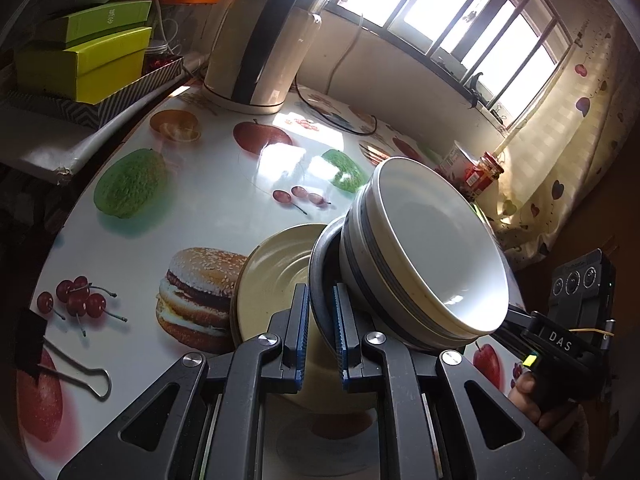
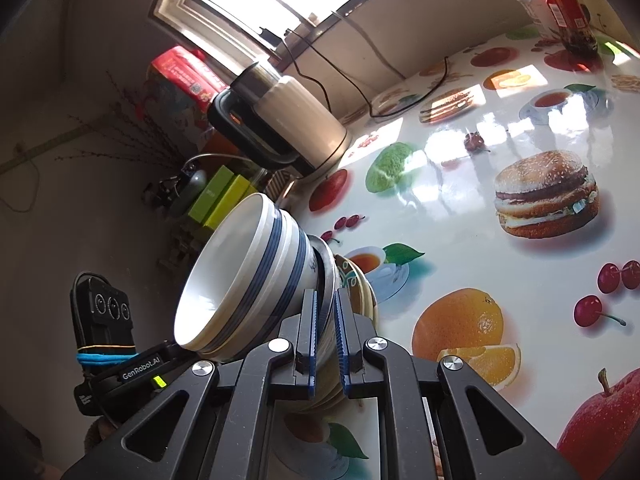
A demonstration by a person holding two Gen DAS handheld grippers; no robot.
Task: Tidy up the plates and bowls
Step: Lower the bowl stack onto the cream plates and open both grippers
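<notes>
A stack of dishes is held between both grippers above the fruit-print table (image 1: 224,216). White bowls with blue stripes (image 1: 420,248) nest on top of a dark-rimmed plate (image 1: 320,276). A cream plate (image 1: 272,276) lies under it. My left gripper (image 1: 322,304) is shut on the dark plate's rim. In the right wrist view my right gripper (image 2: 327,304) is shut on the opposite rim of the same plate (image 2: 326,276), with the striped bowls (image 2: 244,276) to its left and a patterned cream plate (image 2: 360,284) behind.
A cream electric kettle (image 1: 260,40) and its cord stand at the table's far side. Green boxes (image 1: 84,60) are stacked at the left. A red jar (image 1: 484,172) and a cup sit by the curtain. A binder clip (image 1: 80,376) lies near the left edge.
</notes>
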